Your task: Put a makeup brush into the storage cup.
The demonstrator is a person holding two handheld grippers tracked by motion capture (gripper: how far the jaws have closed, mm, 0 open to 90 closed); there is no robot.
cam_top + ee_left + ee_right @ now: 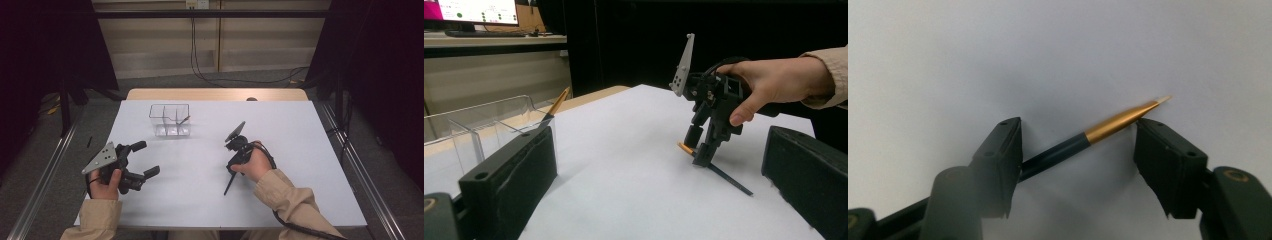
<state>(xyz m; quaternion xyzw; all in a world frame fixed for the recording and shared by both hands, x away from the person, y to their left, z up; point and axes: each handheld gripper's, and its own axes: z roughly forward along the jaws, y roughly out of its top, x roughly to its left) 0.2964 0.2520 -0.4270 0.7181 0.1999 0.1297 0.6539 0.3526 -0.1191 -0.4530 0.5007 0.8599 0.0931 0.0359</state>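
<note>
The right gripper (233,161), jaws released, straddled a pen (1083,141) mid-table (300,130); the left gripper (142,160) rested released near the left edge.

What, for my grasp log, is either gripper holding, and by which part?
Nothing yet. The right gripper has its jaws open on either side of the pen, near its gold end, not clamped on it. The left gripper is open and empty.

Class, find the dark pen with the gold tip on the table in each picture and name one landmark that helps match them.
High view: pen, right of centre, below the right gripper.
Left gripper view: right of centre, under that gripper.
Right gripper view: centre, between the jaws.
Landmark: the white table.
</note>
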